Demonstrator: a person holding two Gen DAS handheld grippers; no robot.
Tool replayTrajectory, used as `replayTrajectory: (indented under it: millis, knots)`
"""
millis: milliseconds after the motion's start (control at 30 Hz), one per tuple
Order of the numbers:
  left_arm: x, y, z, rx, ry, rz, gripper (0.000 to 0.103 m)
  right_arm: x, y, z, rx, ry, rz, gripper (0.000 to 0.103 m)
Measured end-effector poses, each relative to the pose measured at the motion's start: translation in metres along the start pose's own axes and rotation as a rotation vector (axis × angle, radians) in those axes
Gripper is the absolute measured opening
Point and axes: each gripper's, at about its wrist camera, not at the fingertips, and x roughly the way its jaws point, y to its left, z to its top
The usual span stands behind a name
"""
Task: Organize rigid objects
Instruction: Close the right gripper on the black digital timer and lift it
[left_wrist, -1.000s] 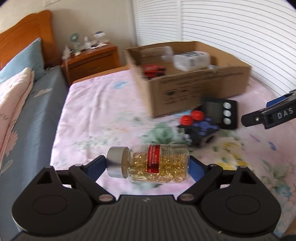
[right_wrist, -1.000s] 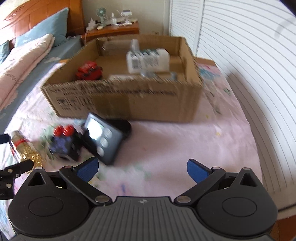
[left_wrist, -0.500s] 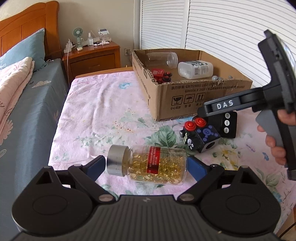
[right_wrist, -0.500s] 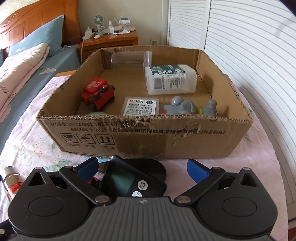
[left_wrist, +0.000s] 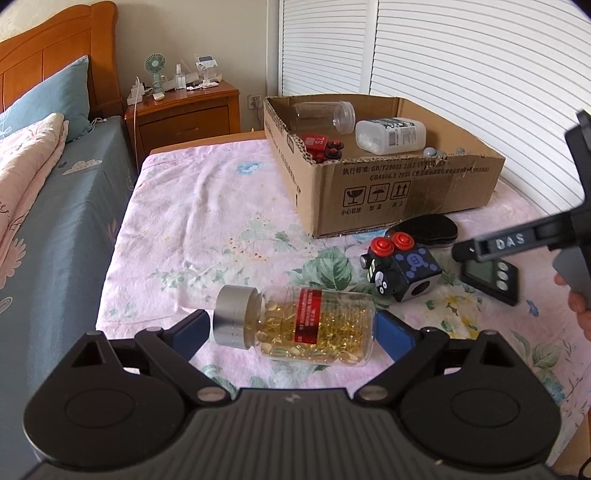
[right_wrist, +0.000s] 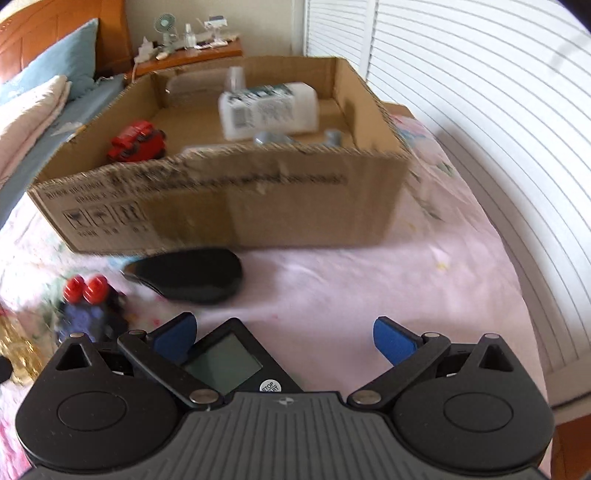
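Note:
My left gripper (left_wrist: 290, 326) is shut on a clear bottle of yellow capsules (left_wrist: 295, 325) with a silver cap and red label, held sideways above the floral sheet. My right gripper (right_wrist: 284, 332) is open and empty; a black timer (right_wrist: 229, 363) lies on the sheet between its fingers, nearer the left one. The timer also shows in the left wrist view (left_wrist: 489, 277). A black cube toy with red buttons (left_wrist: 400, 267) and a black oval case (left_wrist: 430, 229) lie in front of the cardboard box (left_wrist: 406, 184).
The box holds a red toy car (left_wrist: 321, 146), a white bottle (left_wrist: 391, 134), a clear jar (left_wrist: 325, 114) and a grey figure (right_wrist: 273, 138). A wooden nightstand (left_wrist: 184, 114) and a bed (left_wrist: 44, 192) stand at the left. White louvred doors (left_wrist: 461, 62) line the right.
My right gripper has pulled back from the box and dropped over the timer, which now lies between its open fingers. My left gripper still holds the capsule bottle, nearly unmoved.

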Motion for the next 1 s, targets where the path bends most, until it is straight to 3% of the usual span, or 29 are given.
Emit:
replayTrajectory:
  millis: [200,400,800,1000]
  knots:
    - [0.001,-0.002,0.001,0.006,0.002,0.009,0.095,-0.004,0.003,0.0,0.012,-0.007,0.054,0.103]
    - [0.002,-0.002,0.001,0.009,0.008,0.013,0.095,-0.005,0.018,-0.007,-0.079,-0.019,0.002,0.103]
    - [0.007,-0.003,0.0,0.025,0.019,0.015,0.095,-0.029,-0.027,-0.041,-0.07,-0.018,0.011,0.103]
    - [0.011,-0.006,-0.001,0.031,0.031,0.025,0.095,-0.031,-0.029,-0.046,-0.075,-0.038,0.015,0.103]
